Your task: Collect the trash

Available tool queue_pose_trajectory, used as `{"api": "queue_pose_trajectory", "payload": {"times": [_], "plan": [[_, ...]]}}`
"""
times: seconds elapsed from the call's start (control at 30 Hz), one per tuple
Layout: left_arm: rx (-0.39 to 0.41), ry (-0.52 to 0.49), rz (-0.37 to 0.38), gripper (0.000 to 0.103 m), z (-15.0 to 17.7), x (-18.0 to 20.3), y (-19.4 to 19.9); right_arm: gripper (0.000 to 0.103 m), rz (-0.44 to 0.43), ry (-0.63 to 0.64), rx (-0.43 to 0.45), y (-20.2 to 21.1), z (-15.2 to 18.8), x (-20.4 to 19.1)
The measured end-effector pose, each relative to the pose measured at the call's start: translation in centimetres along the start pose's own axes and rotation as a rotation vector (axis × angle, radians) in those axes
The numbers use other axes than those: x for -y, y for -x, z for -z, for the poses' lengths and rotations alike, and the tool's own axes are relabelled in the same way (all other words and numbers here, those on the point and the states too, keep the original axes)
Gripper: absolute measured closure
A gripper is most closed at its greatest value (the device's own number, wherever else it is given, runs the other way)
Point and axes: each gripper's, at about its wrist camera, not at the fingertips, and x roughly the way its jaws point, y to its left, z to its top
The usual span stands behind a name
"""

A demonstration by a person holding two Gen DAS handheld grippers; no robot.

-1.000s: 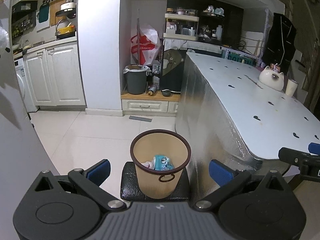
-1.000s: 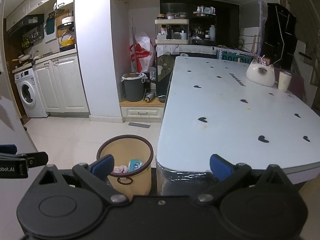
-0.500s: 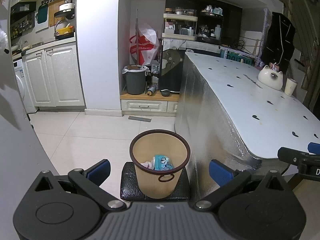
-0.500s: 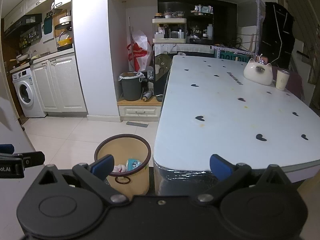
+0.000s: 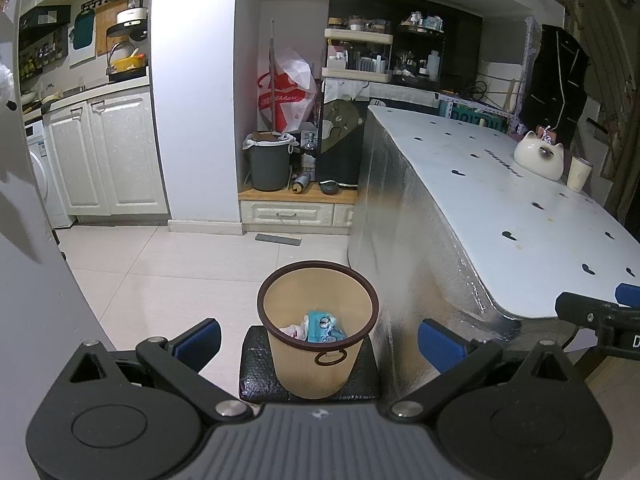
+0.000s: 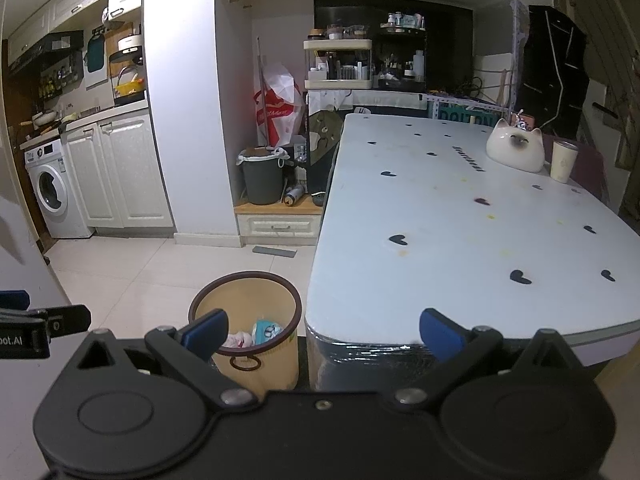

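Observation:
A tan waste bin (image 5: 318, 336) with a brown rim stands on a black stool (image 5: 256, 376) beside the table's near corner. Inside it lie a blue packet (image 5: 325, 326) and crumpled white and pink scraps (image 5: 294, 330). My left gripper (image 5: 319, 342) is open, held above and just behind the bin, nothing between its blue pads. In the right wrist view the bin (image 6: 256, 332) sits lower left, the blue packet (image 6: 266, 330) visible inside. My right gripper (image 6: 322, 330) is open and empty, over the table's near edge.
A long white table (image 6: 460, 220) with black heart marks carries a cat-shaped jar (image 6: 516, 150) and a cup (image 6: 563, 160) at its far right. A grey bin (image 5: 268, 164), a red and white bag (image 5: 286, 96), shelves and white cabinets (image 5: 108, 156) line the back. Tiled floor (image 5: 168, 264) lies left.
Both views have shifted only slightly; the right gripper has drifted a little higher and left. Both grippers stay open and the bin has not moved.

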Motion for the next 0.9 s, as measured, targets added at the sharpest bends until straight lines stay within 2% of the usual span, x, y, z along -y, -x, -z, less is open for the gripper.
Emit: {"api": "queue_pose_trajectory", "payload": {"times": [0.9], "plan": [[0.001,-0.001,0.001,0.000,0.01,0.26,0.04,0.000,0.001,-0.001,0.006,0.25,-0.04,0.10]]}}
